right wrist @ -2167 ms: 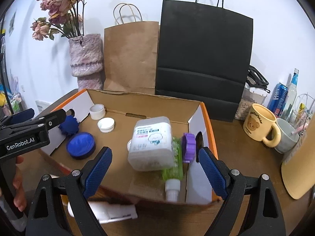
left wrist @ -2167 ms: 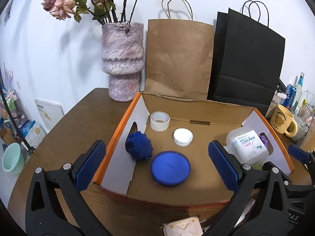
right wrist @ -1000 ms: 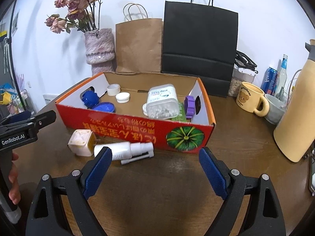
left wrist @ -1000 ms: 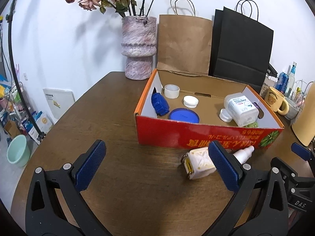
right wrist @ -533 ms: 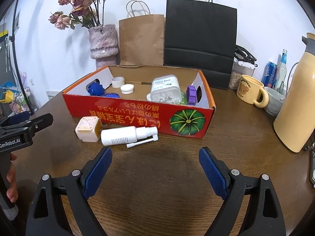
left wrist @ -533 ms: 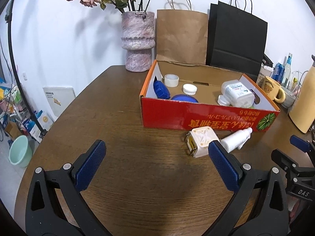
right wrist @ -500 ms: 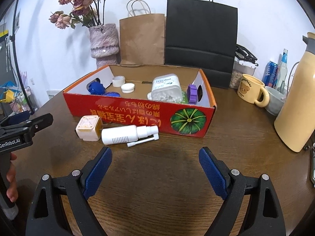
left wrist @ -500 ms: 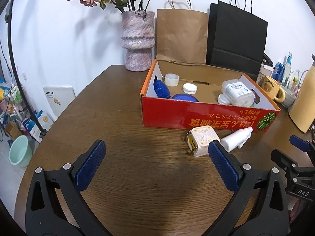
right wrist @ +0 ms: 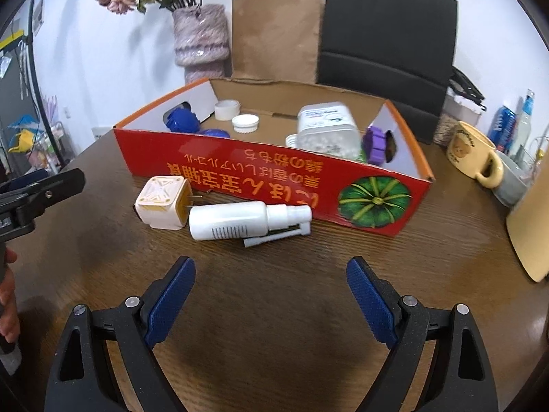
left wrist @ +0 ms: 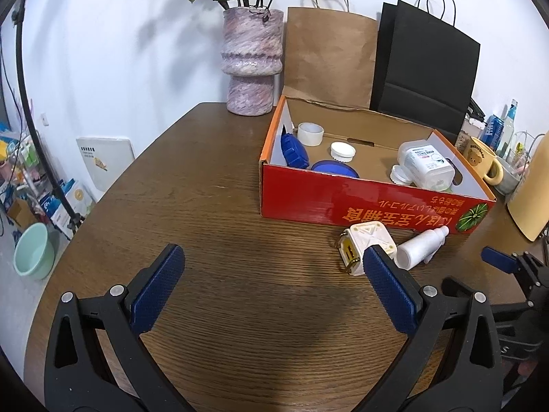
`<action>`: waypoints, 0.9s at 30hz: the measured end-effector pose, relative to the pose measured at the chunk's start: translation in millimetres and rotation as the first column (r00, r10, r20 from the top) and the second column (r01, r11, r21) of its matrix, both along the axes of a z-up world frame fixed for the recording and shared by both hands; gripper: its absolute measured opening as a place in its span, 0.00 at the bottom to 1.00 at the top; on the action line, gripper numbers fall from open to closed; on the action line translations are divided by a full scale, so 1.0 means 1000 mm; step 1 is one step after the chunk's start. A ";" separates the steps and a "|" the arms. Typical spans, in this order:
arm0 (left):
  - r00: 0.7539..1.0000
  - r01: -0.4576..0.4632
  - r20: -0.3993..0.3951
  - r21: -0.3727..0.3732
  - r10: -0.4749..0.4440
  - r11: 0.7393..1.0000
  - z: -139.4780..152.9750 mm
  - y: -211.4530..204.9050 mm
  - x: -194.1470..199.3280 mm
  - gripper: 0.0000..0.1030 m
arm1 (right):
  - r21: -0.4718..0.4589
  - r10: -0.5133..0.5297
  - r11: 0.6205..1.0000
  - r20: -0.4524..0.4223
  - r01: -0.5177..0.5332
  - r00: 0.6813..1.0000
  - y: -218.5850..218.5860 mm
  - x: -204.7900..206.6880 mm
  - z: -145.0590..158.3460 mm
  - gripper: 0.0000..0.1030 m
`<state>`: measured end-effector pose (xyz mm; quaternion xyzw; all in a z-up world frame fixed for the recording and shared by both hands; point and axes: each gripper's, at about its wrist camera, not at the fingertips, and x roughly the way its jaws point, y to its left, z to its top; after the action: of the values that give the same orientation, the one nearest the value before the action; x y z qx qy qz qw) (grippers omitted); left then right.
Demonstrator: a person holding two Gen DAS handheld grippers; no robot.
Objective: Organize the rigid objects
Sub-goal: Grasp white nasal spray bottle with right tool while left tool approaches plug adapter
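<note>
A red cardboard box (left wrist: 360,202) (right wrist: 274,178) stands on the wooden table. In it lie a blue lid (left wrist: 334,166), a blue ridged piece (left wrist: 293,151), white caps (left wrist: 342,151), a white jar (left wrist: 425,166) (right wrist: 326,130) and a purple piece (right wrist: 374,144). In front of the box lie a white cube plug adapter (left wrist: 367,247) (right wrist: 164,202) and a white spray bottle (left wrist: 420,247) (right wrist: 240,221). My left gripper (left wrist: 274,288) is open and empty, left of the adapter. My right gripper (right wrist: 271,295) is open and empty, just short of the bottle.
A pink vase with flowers (left wrist: 252,65), a brown paper bag (left wrist: 329,55) and a black bag (left wrist: 422,68) stand behind the box. A yellow bear mug (right wrist: 475,152), cans and a tan jug (right wrist: 530,219) are at the right.
Both grippers have pulled back from above the box to the table in front of it. In the last half second the right gripper has moved closer to the spray bottle.
</note>
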<state>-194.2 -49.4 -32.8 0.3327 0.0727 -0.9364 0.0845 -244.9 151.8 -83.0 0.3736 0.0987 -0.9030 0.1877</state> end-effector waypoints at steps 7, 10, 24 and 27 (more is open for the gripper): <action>1.000 0.000 0.019 0.025 0.000 1.000 -0.003 -0.006 -0.003 1.00 | 0.006 0.064 0.998 0.037 -0.065 0.997 -0.019 -0.020 -0.005 0.91; 1.000 0.003 0.023 0.033 -0.003 0.999 -0.004 -0.007 -0.003 1.00 | 0.006 0.074 0.997 0.041 -0.074 0.996 -0.023 -0.026 -0.006 0.91; 1.000 0.003 0.030 0.048 -0.005 0.999 -0.004 -0.008 -0.004 1.00 | 0.013 0.072 0.997 0.008 -0.072 0.997 -0.020 -0.021 0.000 0.53; 1.000 0.005 0.028 0.050 -0.007 0.999 -0.004 -0.009 -0.004 1.00 | -0.028 0.097 0.995 -0.010 -0.097 0.995 -0.018 -0.019 0.005 1.00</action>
<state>-197.9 -58.0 -36.9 0.3481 0.0936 -0.9298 0.0743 -263.5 134.0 -77.9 0.3617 0.1047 -0.8957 0.2364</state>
